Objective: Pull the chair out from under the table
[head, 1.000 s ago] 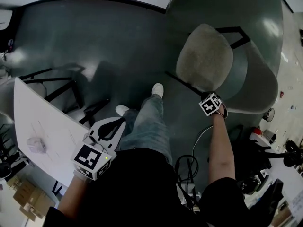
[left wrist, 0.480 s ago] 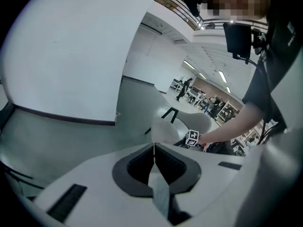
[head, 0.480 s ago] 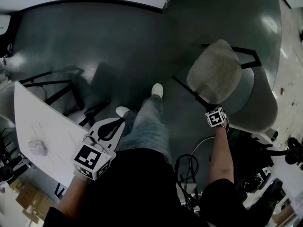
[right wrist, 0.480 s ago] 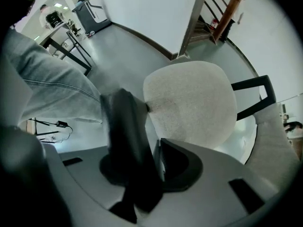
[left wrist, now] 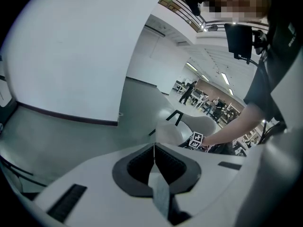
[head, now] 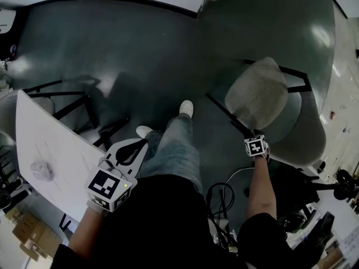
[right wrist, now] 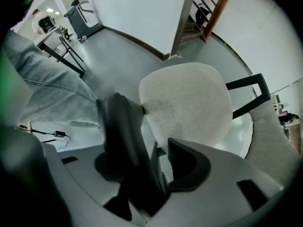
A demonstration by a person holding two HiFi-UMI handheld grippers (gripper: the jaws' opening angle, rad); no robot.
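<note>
The chair has a pale grey fabric seat (head: 258, 93) and a black back; it stands on the floor beside a rounded grey table (head: 308, 133). My right gripper (head: 254, 143) points down over the top edge of the chair back (right wrist: 124, 131). That edge stands between its jaws, which have just been opening; a slit shows beside the right pad. The seat (right wrist: 184, 103) fills the right gripper view beyond the right gripper (right wrist: 156, 143). My left gripper (head: 132, 150) hangs by my left leg, shut and empty, and it looks the same in its own view (left wrist: 154, 148).
A white table (head: 50, 150) with a crumpled wad (head: 42, 171) stands at the left, over black frame legs (head: 73, 102). My legs and white shoes (head: 186, 108) are in the middle. Cables (head: 221, 198) lie on the floor by my right side. People stand far off in the hall.
In the head view the chair and my right gripper have come nearer to me and a little to the right. The left gripper has stayed where it was.
</note>
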